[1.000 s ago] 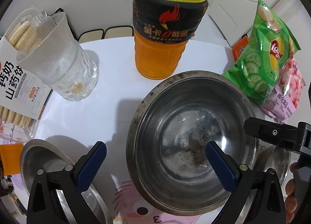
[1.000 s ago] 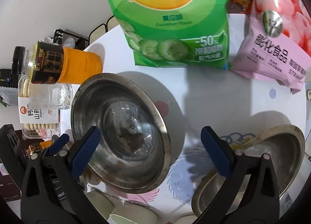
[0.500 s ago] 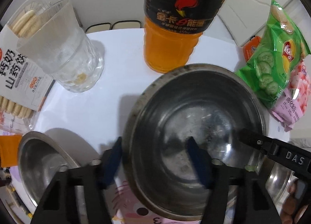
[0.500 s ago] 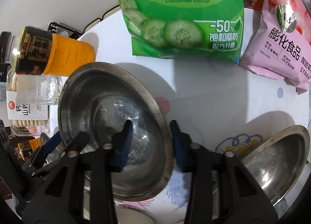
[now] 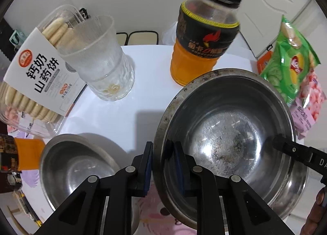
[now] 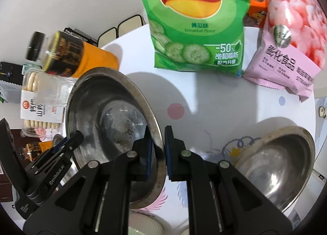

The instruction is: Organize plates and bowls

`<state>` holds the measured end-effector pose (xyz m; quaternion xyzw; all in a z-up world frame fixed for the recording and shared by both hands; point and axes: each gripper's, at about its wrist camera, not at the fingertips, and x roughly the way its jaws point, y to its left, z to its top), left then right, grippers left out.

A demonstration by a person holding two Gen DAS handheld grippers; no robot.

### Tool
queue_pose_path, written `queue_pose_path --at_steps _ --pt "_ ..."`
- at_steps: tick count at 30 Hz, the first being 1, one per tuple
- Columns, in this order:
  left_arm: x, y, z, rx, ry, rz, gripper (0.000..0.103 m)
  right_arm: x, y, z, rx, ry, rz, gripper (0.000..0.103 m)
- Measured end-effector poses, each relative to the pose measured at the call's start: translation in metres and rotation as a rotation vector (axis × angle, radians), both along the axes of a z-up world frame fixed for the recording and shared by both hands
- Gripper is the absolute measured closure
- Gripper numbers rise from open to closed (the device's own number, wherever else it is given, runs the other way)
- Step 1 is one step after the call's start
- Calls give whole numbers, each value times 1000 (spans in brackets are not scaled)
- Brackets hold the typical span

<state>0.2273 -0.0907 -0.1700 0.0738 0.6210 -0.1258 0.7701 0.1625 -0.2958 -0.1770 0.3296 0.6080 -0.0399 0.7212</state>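
Note:
A large steel bowl [image 5: 226, 133] with a stained bottom is held tilted above the white table [image 5: 114, 112]. My left gripper [image 5: 162, 165] is shut on its left rim. My right gripper [image 6: 158, 151] is shut on its opposite rim, and the bowl also shows in the right wrist view [image 6: 110, 116]. A smaller steel bowl [image 5: 75, 167] sits on the table at the lower left of the left view. Another steel bowl [image 6: 273, 171] sits at the lower right of the right view.
An orange drink bottle [image 5: 204, 39], a ribbed glass [image 5: 102, 59] and a biscuit box [image 5: 34, 71] stand at the back. A green Lay's bag [image 6: 194, 22] and a pink snack bag [image 6: 290, 37] stand behind the bowls. White ribbed cups [image 6: 143, 222] sit at the near edge.
Both grippers went from open to shut, each closing on a rim of the large bowl. The bowl has risen and tilted off the table.

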Motion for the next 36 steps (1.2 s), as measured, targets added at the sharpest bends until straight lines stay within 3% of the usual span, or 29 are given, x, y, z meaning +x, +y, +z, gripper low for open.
queue_pose_path --at_steps 19,27,36 --pt "-32 40 60 -11 -56 -47 83 -49 15 77 -51 -100 60 92" --pt "-73 19 90 -23 -79 -87 83 -77 12 100 -75 -124 51 92" --pt "-89 -29 98 -34 -85 -200 83 -114 -26 109 -102 -125 -52 93"
